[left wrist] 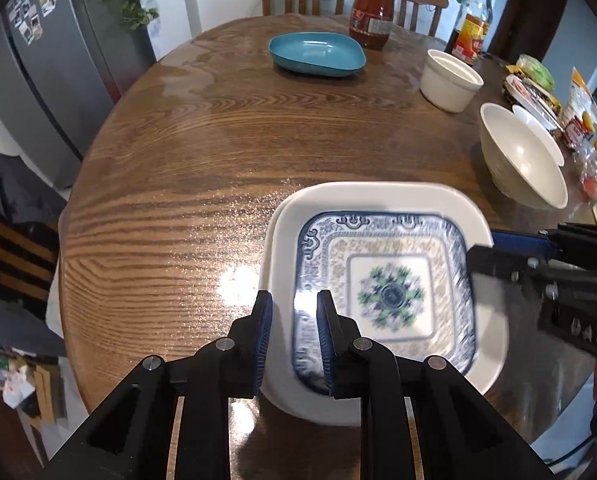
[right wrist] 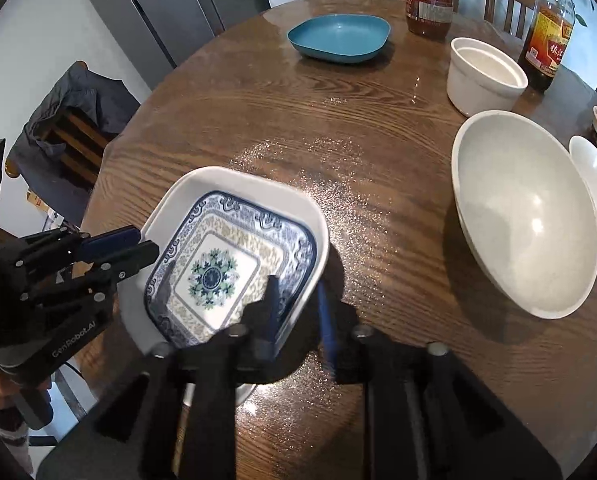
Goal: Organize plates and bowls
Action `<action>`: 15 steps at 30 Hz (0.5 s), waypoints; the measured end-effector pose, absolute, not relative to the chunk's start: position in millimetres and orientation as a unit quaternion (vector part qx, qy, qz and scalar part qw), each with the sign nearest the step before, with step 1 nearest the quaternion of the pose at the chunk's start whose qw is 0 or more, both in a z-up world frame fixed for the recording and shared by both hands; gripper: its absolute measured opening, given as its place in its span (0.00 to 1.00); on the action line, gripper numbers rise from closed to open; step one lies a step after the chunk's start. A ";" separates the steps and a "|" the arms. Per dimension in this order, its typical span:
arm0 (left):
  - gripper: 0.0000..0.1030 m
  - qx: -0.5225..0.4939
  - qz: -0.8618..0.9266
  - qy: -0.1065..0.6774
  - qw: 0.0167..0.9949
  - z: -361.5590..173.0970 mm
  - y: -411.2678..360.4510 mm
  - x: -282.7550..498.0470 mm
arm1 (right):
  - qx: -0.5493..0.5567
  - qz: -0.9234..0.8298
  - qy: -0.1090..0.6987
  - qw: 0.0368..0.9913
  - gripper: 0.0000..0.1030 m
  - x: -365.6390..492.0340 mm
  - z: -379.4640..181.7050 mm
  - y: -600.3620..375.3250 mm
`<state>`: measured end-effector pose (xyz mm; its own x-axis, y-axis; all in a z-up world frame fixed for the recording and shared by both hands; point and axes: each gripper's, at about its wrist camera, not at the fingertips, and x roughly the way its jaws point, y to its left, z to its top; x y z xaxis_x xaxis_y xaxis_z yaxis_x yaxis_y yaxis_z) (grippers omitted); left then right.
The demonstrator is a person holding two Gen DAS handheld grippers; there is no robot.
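A blue-and-white patterned square plate (left wrist: 390, 292) (right wrist: 222, 272) lies inside a white square dish (left wrist: 374, 192) (right wrist: 234, 178) on the round wooden table (left wrist: 178, 160) (right wrist: 258, 112). My left gripper (left wrist: 294, 320) (right wrist: 144, 246) is shut on the dish's left rim, one pad outside and one inside. At the opposite rim my right gripper (right wrist: 298, 306) (left wrist: 488, 246) straddles the edge, its jaws a little apart, and I see no pad pressing. A big white bowl (left wrist: 522, 156) (right wrist: 526, 216), a white ramekin (left wrist: 450, 80) (right wrist: 484, 76) and a teal dish (left wrist: 316, 54) (right wrist: 338, 38) stand farther back.
A small white dish (left wrist: 538, 128) (right wrist: 594, 184) leans behind the big bowl. A red sauce jar (left wrist: 372, 8) (right wrist: 428, 0) and a dark vinegar bottle (left wrist: 474, 24) (right wrist: 548, 36) stand at the far edge. Food packets (left wrist: 534, 84) crowd the right side. Chairs ring the table.
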<state>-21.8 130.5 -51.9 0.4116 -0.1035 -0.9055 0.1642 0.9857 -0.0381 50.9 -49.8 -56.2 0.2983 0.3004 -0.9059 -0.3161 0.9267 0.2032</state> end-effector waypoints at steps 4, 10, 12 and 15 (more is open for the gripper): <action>0.21 0.018 -0.077 0.532 0.843 -47.2 132.8 -19.5 | -0.010 0.188 0.541 0.820 0.55 47.5 -45.7 -50.0; 0.27 0.000 -0.066 0.523 0.850 -39.3 138.0 -15.9 | 0.013 0.194 0.504 0.842 0.71 51.6 -18.6 -65.8; 0.36 0.000 -0.062 0.519 0.852 -37.2 137.4 -14.1 | 0.019 0.194 0.498 0.845 0.75 53.0 -12.7 -71.2; 0.57 0.005 -0.056 0.511 0.857 -32.8 134.8 -11.5 | 0.027 0.189 0.495 0.848 0.78 54.7 -6.1 -78.3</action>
